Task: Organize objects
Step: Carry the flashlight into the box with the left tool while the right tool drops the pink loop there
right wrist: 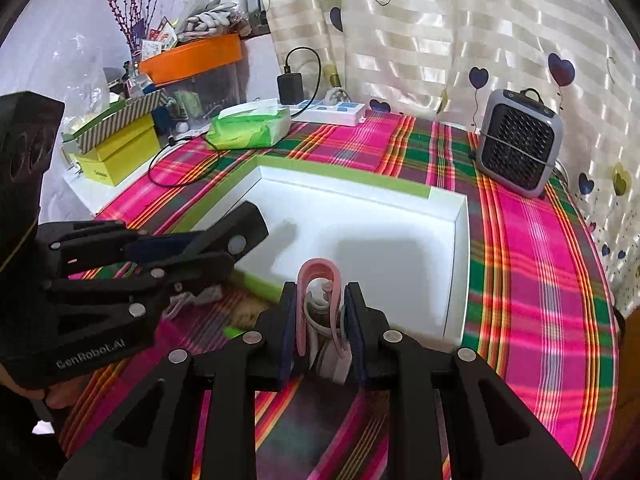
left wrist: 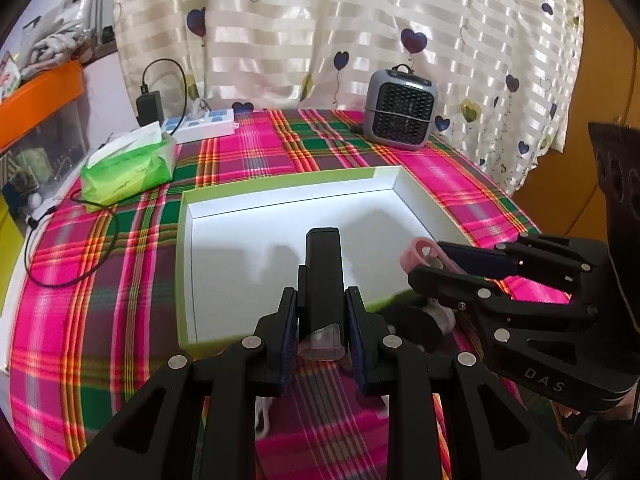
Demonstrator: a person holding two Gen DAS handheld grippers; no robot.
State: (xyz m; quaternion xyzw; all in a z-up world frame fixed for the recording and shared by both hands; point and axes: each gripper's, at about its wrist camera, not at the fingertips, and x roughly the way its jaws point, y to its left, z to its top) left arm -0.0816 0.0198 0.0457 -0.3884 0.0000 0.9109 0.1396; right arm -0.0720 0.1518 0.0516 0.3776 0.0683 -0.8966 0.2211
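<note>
Two grips are loaded: the left gripper (left wrist: 322, 326) pinches a black device (left wrist: 323, 276), the right gripper (right wrist: 322, 330) pinches pink clips (right wrist: 318, 304), both at the near edge of the white tray (left wrist: 192, 264). Crowding could knock grippers together; beyond, far right, a heater (left wrist: 400, 110).

**2 wrist fisheyes, both angled down over the table**

Left wrist view: close above the plaid tablecloth (left wrist: 120, 288), looking down along its own fingers toward the white box (left wrist: 188, 216); grey fan (left wrist: 400, 110) at 1 o'clock, right gripper (left wrist: 448, 266) intruding at 3 o'clock.

Right wrist view: same nearness and tilt, set further right; left gripper (right wrist: 224, 248) at 9 o'clock.

Shared: box, fan, tissue pack (right wrist: 248, 128), curtain (right wrist: 440, 20).
</note>
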